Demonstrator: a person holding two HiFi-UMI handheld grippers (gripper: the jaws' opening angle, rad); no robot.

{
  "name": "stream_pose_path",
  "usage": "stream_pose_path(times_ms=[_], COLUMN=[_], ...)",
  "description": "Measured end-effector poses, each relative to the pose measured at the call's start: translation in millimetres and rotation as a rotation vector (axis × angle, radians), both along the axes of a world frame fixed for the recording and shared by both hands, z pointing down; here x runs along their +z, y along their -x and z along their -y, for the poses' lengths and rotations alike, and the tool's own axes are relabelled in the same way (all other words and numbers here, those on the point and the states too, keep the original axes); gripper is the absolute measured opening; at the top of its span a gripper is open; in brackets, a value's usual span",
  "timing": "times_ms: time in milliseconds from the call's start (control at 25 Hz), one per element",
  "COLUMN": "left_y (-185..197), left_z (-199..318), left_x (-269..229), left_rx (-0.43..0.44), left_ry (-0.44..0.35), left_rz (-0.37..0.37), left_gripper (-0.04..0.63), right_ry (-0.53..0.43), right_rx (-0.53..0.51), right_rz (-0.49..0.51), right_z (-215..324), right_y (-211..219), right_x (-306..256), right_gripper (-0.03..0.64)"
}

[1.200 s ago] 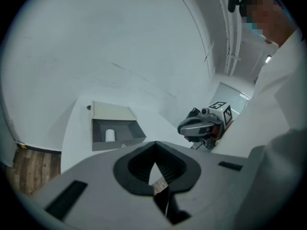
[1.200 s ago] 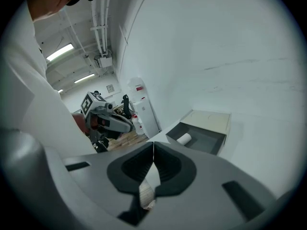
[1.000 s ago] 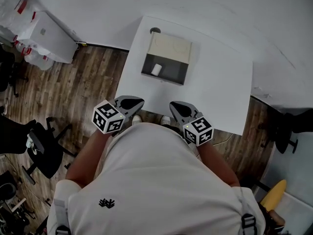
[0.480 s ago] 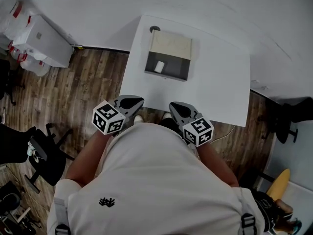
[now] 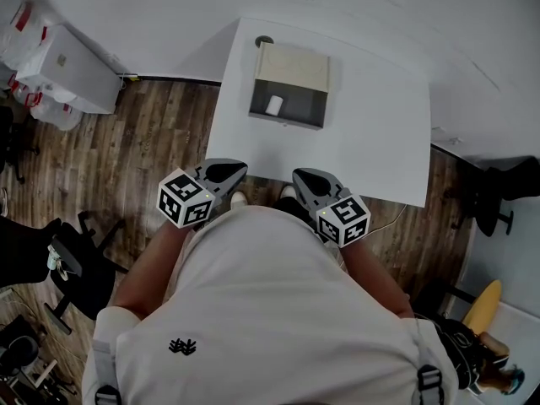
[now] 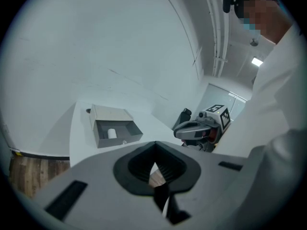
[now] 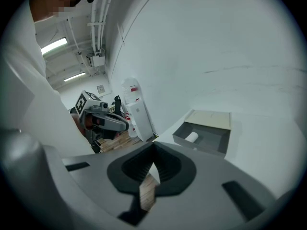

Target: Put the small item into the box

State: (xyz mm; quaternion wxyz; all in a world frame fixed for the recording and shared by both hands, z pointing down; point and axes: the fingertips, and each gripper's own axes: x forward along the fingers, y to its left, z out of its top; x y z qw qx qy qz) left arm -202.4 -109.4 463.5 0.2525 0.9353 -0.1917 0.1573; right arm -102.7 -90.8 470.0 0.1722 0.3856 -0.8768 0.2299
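A grey open box (image 5: 287,94) with a beige lid folded back stands at the far left of the white table (image 5: 380,133). A small white roll (image 5: 273,105) lies inside it, also seen in the left gripper view (image 6: 112,133) and the right gripper view (image 7: 192,137). My left gripper (image 5: 226,173) and right gripper (image 5: 305,180) hover side by side over the table's near edge, close to the person's body and well short of the box. Both are shut, with nothing between the jaws (image 6: 154,150) (image 7: 153,151).
A small dark round thing (image 5: 264,41) sits on the table behind the box. On the wooden floor to the left are a white cabinet (image 5: 66,67), plastic bags and a black office chair (image 5: 76,264). A yellow object (image 5: 483,309) lies at the lower right.
The head view has shifted a little, so the table and box sit slightly higher in the picture. Both grippers keep their place by the table's near edge.
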Motion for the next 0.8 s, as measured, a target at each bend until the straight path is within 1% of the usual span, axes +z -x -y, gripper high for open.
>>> stream_pose_path(times_ms=[400,800], left_y=[3,-16], left_z=[0,8], left_x=[6,13], left_rx=[-0.009,-0.003], left_ry=[0.019,0.029], left_rz=[0.009,0.031], left_gripper=[0.006,0.006], right_ry=[-0.002,-0.007], right_rx=[-0.013,-0.008], right_rz=[-0.009,-0.006], right_z=[0,8], right_y=[2,-16], right_x=[1,1], right_gripper=[0.006,0.006])
